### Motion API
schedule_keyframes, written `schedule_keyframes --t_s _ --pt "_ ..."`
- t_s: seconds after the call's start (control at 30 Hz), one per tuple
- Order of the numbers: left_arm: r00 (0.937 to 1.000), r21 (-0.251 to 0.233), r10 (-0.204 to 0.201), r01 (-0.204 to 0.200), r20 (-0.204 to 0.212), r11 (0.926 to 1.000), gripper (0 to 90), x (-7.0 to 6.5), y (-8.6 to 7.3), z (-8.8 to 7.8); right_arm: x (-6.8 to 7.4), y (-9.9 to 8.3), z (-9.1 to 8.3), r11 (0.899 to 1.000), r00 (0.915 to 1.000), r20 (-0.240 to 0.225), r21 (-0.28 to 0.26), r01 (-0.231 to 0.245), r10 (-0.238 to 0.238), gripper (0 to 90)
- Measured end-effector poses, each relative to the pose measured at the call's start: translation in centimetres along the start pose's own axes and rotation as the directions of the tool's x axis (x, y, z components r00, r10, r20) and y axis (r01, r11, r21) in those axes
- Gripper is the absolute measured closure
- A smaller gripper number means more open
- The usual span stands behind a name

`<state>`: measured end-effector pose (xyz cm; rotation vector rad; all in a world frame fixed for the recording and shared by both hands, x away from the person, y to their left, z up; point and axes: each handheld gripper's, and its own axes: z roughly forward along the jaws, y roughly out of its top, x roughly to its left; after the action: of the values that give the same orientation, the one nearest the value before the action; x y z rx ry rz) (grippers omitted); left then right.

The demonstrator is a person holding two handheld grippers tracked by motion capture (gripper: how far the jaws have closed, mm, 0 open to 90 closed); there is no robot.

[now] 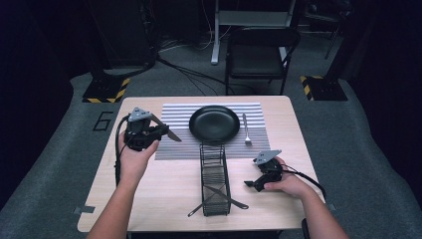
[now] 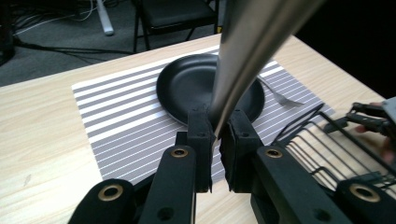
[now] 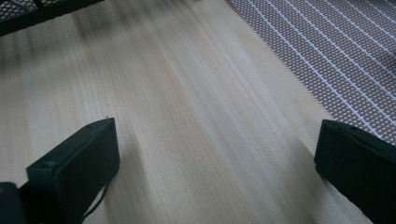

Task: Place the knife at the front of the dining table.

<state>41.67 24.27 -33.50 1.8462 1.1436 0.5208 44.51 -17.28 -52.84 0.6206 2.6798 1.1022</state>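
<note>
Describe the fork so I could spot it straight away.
Find the wooden table, then the grey striped placemat across its far half. The fork lies flat on the mat just right of the black plate; it is the lone piece of cutlery resting there, outside the wire basket.

Lab or studio: hazard-striped stand bases [image 1: 105, 90], floor cables [image 1: 189, 72], dark surroundings.

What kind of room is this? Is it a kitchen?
Probably not a kitchen: more likely a lab or studio set up for recording. A lone table with a place setting stands on grey carpet, with cables on the floor and hazard-striped stand bases behind it.
</note>
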Motion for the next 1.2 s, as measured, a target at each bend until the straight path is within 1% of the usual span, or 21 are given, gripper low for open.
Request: schedule_keyframes --t_s 0.07,0.1,0.23,0.3,0.4,0.43,0.47,0.5,0.6,0.63,0.67,0.7,0.77,0.97,1.03,1.07,1.2 --pt "0.9999 0.002 -0.01 0.01 -0.004 1.0 82.5 0.3 -0.3 0.3 0.0 0.0 0.0 1.0 1.0 0.0 0.0 0.0 0.0 0.0" --pt "0.9999 0.003 -0.01 0.01 -0.011 0.9999 82.6 0.5 -0.6 0.6 0.0 0.0 0.0 1.0 1.0 0.0 0.0 0.0 0.0 0.0" --pt "0.9998 0.004 -0.013 0.013 -0.017 0.9999 82.6 0.9 -1.1 1.0 0.0 0.0 0.0 1.0 1.0 0.0 0.0 0.0 0.0 0.0" --pt "0.9995 0.017 -0.018 0.019 -0.026 0.9997 82.5 1.3 -1.6 1.6 0.0 0.0 0.0 1.0 1.0 0.0 0.0 0.0 0.0 0.0" --pt "0.9991 0.026 -0.022 0.023 -0.035 0.9994 82.6 1.5 -2.1 1.9 0.0 0.0 0.0 1.0 1.0 0.0 0.0 0.0 0.0 0.0" --pt "0.9988 0.032 -0.026 0.028 -0.04 0.9991 82.6 1.8 -2.5 2.3 0.0 0.0 0.0 1.0 1.0 0.0 0.0 0.0 0.0 0.0" --pt "0.9988 0.032 -0.026 0.028 -0.04 0.9991 82.6 1.8 -2.5 2.3 0.0 0.0 0.0 1.0 1.0 0.0 0.0 0.001 -0.001 0.0" --pt "0.9988 0.036 -0.025 0.026 -0.041 0.999 82.6 2.0 -3.0 2.7 0.0 0.0 0.0 1.0 1.0 0.0 -0.001 0.001 -0.001 0.0" --pt "0.9989 0.045 -0.022 0.024 -0.042 0.9987 82.6 2.3 -3.5 3.2 0.0 0.0 0.0 1.0 1.0 0.0 0.0 -0.001 0.001 0.0" --pt "0.9985 0.056 -0.025 0.027 -0.049 0.9981 82.5 2.4 -4.0 3.6 0.0 0.0 0.0 1.0 1.0 -0.001 0.0 0.004 -0.004 0.0" --pt "0.9985 0.056 -0.025 0.027 -0.049 0.9981 82.6 2.4 -4.0 3.6 0.0 0.0 0.0 1.0 1.0 -0.001 0.0 0.004 -0.004 0.0" --pt "0.9982 0.067 -0.017 0.021 -0.057 0.9976 82.6 2.6 -4.4 4.0 0.0 0.0 0.0 1.0 1.0 0.0 -0.001 0.003 -0.003 0.0" --pt "0.9979 0.068 -0.017 0.021 -0.062 0.9974 82.6 2.6 -4.6 4.2 0.0 0.0 0.0 1.0 1.0 0.0 -0.001 0.003 -0.003 0.0" --pt "0.9966 0.077 -0.039 0.044 -0.073 0.996 82.6 3.2 -5.5 4.8 0.0 0.0 0.0 1.0 1.0 0.0 -0.001 0.003 -0.003 0.0" --pt "0.9966 0.084 -0.036 0.042 -0.074 0.9956 82.6 3.3 -5.7 5.0 0.0 0.0 0.0 1.0 1.0 0.0 -0.001 0.003 -0.003 0.0" --pt "0.9969 0.097 -0.032 0.039 -0.072 0.9945 82.6 3.4 -5.8 5.0 0.0 0.0 0.0 1.0 1.0 0.0 -0.001 0.003 -0.003 0.0" --pt "0.9971 0.101 -0.036 0.043 -0.068 0.994 82.6 3.5 -6.1 5.3 0.0 0.0 0.0 1.0 1.0 0.0 -0.001 0.003 -0.003 0.0"
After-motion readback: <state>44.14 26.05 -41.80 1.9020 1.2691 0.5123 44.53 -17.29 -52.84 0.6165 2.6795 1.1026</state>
